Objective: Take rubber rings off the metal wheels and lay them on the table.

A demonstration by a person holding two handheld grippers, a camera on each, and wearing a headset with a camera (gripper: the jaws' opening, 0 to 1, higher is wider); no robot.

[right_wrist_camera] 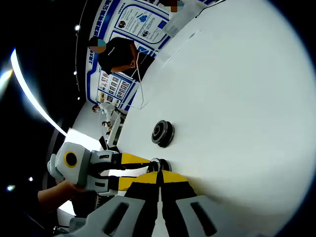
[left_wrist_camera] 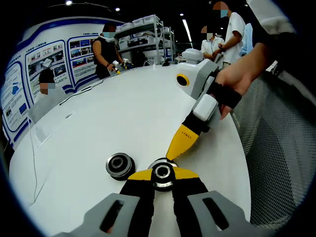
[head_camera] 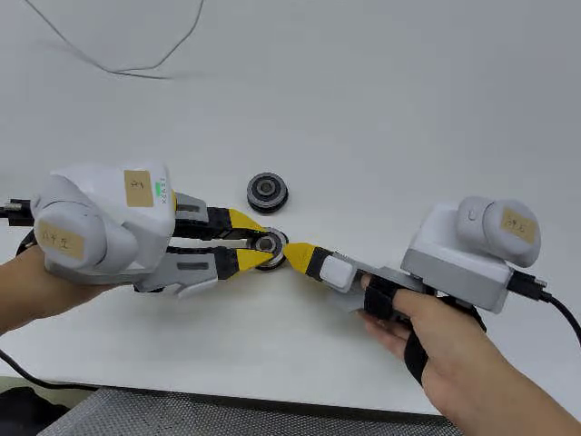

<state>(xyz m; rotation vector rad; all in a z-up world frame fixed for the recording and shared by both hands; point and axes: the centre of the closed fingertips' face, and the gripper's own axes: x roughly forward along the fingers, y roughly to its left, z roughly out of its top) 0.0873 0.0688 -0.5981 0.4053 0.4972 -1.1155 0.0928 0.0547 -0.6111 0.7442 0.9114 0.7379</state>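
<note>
left gripper (head_camera: 270,243) clamped tight on a wheel (left_wrist_camera: 163,173), prob to brace it; right gripper (head_camera: 297,253) jaws pinched together at its rim, can't tell if they've nipped the rubber ring; 2nd wheel (head_camera: 268,192) sits nearby on the table (head_camera: 381,109)

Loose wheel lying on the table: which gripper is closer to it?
Left. The left gripper, shut on the other wheel, sits just beside the loose wheel; the right gripper is at that held wheel's far edge, farther off.

Left hand-held gripper (left_wrist_camera: 163,175) clamps wheel (left_wrist_camera: 163,171), right hand-held gripper (left_wrist_camera: 176,148) tip touching it
</note>
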